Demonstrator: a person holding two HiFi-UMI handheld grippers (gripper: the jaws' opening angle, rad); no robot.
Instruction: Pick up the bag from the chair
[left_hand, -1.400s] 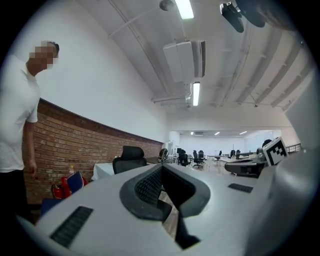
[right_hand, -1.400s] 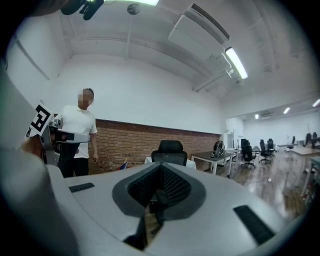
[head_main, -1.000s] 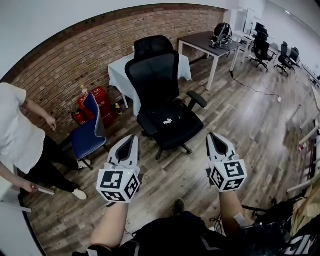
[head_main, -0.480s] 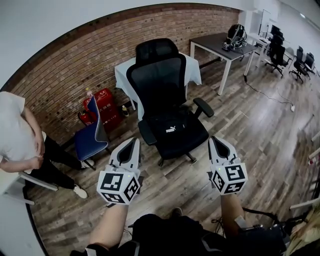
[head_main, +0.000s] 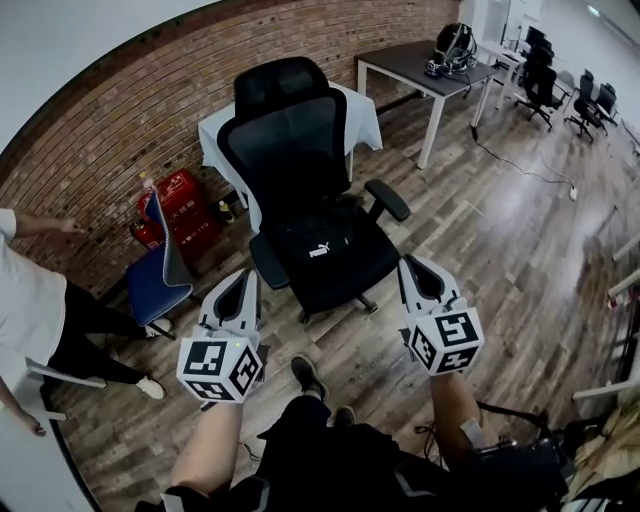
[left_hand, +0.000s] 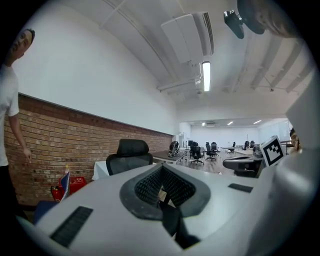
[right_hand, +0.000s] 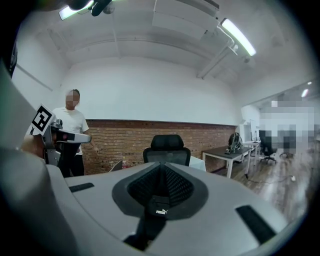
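Observation:
A black bag with a white logo (head_main: 320, 245) lies on the seat of a black mesh office chair (head_main: 290, 130). My left gripper (head_main: 245, 276) is shut and empty; it floats above the floor just short of the seat's front left corner. My right gripper (head_main: 408, 264), also shut and empty, floats at the seat's front right, below the armrest. In the right gripper view the gripper (right_hand: 161, 167) points at the chair (right_hand: 166, 145), and the bag's logo (right_hand: 160, 212) shows through the slit between the jaws. In the left gripper view the gripper (left_hand: 161, 169) points at the chair (left_hand: 131, 150).
A blue chair (head_main: 155, 275) and red fire extinguishers (head_main: 180, 200) stand by the brick wall, left of the office chair. Behind it is a table with a white cloth (head_main: 222, 135); a dark desk (head_main: 420, 65) stands back right. A person in white (head_main: 30, 300) is at far left.
Both grippers have come closer to the chair, which now fills more of the view. My shoe now shows on the floor between the grippers. The person at left has shifted.

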